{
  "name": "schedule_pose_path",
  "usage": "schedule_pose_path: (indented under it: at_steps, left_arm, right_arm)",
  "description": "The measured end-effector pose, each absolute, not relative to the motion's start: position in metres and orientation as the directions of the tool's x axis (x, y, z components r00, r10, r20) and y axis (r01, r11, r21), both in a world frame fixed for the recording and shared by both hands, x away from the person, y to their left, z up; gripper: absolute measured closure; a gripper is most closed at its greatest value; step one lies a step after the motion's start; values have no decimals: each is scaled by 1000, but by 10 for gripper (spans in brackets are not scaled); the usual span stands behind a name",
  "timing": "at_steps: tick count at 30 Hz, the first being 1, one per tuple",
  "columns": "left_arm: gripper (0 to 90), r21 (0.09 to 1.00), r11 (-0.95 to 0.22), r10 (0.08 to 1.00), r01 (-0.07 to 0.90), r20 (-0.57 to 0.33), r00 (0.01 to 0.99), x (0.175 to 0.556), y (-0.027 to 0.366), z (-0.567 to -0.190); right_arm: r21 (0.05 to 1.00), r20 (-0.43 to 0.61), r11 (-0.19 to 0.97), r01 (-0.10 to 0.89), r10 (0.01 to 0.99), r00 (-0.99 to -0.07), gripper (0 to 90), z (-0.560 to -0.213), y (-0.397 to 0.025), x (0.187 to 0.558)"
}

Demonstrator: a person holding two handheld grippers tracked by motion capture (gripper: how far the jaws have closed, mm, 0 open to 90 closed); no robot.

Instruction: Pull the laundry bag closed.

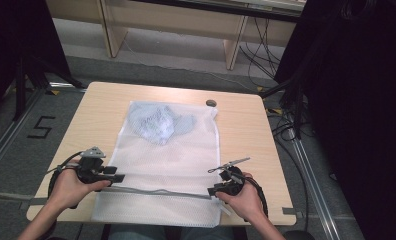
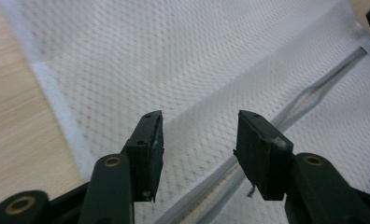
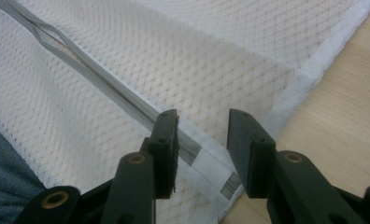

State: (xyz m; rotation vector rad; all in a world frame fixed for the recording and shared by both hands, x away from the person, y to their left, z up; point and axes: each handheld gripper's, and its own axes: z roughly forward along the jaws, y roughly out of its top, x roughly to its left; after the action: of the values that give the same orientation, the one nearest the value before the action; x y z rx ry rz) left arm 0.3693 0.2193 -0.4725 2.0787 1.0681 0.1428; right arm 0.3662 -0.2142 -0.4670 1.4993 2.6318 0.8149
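White mesh bag [image 1: 166,165] lies flat on the worktop [image 1: 246,130]; the high view reveals blue cloth [image 1: 158,124] inside. Left gripper [image 2: 199,140] and right gripper [image 3: 202,135] gape over its zipper [image 3: 103,84].

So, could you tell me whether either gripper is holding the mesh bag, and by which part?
Nothing is held: both the left gripper and right gripper are open over the mesh bag, near its zipper.

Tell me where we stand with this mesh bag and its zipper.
Done: a light blue garment lies inside the white mesh bag on the table. In hand: the left gripper and right gripper sit at either end of the zipper, jaws open, gripping nothing. Left: the zipper gapes partway along, so closing remains.
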Motion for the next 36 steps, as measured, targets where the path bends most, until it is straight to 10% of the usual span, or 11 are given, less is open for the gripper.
schedule_pose_path:
  at_steps: [13,36]
  left_arm:
    - [888,631,-246,896,736,-141,421,363,241,-467]
    - [900,454,-237,917,859,-189,352,364,237,-490]
  right_arm:
    - [521,251,429,737,749,-613,704,-456,-194,365]
    - [573,280,503,647,622,-731,730,-453,-112,367]
